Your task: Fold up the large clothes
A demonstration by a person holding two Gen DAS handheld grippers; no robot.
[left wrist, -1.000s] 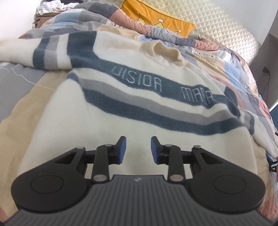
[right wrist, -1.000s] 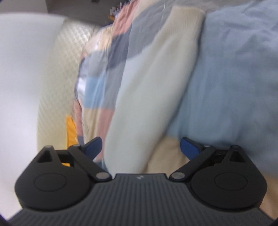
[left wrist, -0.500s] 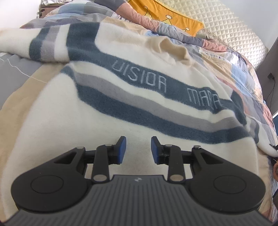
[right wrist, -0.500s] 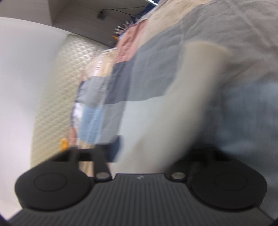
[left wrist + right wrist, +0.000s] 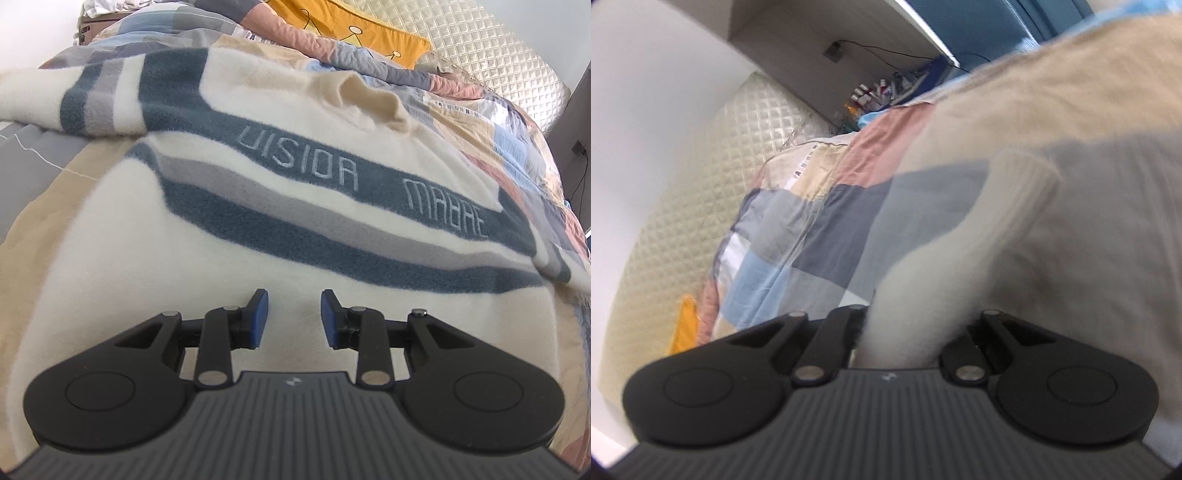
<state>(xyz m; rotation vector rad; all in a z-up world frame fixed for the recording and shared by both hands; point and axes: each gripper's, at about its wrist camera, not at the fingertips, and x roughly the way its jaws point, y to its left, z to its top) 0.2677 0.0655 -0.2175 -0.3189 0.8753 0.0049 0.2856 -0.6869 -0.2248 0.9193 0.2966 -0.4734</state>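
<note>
The cream sweater (image 5: 229, 236) with blue and grey bands lies spread face-up on the patchwork quilt (image 5: 517, 147) of the bed, collar toward twelve o'clock in the left wrist view; its body looks flat and unfolded, one sleeve stretching off toward ten o'clock; so the folding seems barely begun. In the right wrist view a cream sleeve (image 5: 960, 258) runs up from the right tongs (image 5: 903, 343) toward one o'clock, its ribbed cuff end free; those tongs are pressed together, pinching the sleeve, which I judge to be the first fold starting. The left tongs (image 5: 294, 319) hover over the lower body at six o'clock, partly spread, nothing between them. Left to do: both sleeves inward, then the body folded over.
</note>
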